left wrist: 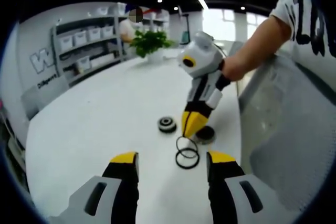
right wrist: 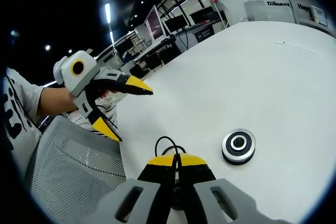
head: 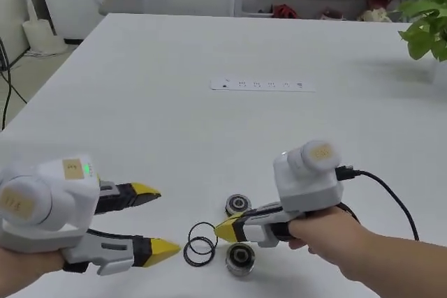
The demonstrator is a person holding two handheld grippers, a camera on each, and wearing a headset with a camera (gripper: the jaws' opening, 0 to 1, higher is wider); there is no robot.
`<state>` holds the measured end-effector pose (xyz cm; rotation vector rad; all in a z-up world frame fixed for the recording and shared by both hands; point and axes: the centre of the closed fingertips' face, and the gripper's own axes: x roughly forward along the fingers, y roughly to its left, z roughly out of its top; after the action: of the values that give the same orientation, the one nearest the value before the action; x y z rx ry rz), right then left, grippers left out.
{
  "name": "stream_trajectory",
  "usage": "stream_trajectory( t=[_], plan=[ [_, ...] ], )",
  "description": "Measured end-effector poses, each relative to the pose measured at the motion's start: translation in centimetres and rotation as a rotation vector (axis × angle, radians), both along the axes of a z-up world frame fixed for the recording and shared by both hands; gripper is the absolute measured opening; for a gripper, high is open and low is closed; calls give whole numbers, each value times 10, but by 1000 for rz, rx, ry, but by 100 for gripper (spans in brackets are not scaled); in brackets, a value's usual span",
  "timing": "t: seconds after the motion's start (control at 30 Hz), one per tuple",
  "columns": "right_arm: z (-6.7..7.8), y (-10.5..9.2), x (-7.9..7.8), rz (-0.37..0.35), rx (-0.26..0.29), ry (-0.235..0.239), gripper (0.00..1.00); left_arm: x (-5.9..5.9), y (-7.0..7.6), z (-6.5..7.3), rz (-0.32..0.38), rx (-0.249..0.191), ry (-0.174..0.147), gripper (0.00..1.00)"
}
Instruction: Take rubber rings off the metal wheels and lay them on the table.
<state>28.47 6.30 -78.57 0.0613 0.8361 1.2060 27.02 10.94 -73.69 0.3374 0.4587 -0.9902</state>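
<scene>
Head view: white table (head: pixel 209 54). The left gripper (head: pixel 154 218) sits low left with its jaws spread wide, nothing between them. The right gripper (head: pixel 222 229) comes in from the right with its jaws pressed together on the edge of the farther ring (head: pixel 202 223). The nearer ring (head: pixel 186 252) lies flat just beside it. One metal wheel (head: pixel 238 204) sits beyond the right gripper's tip and a second wheel (head: pixel 240 257) on the near side. Left gripper view: left gripper (left wrist: pixel 172 157) gaping, empty. Both rings – farther ring (left wrist: pixel 187 138), nearer ring (left wrist: pixel 187 167) – lie on the table ahead, with the right gripper (left wrist: pixel 193 124) tip at the farther one and the wheels (left wrist: pixel 167 124) (left wrist: pixel 206 135) flanking it. Right gripper view: right gripper (right wrist: pixel 176 160) closed, thin black ring (right wrist: pixel 164 139) arcing out from the tips. One wheel (right wrist: pixel 239 146) lies flat to the right. Left gripper (right wrist: pixel 133 115) is well apart, jaws splayed.
</scene>
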Motion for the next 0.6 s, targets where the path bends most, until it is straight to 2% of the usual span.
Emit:
stream_trajectory(
  t=[0.33,0.6],
  plan=[
    [-8,1,-7,24,-50,5,0,-2,1,-2,4,3,4,53],
    [-13,2,-5,17,-71,5,0,-3,2,-4,8,5,9,52]
  ],
)
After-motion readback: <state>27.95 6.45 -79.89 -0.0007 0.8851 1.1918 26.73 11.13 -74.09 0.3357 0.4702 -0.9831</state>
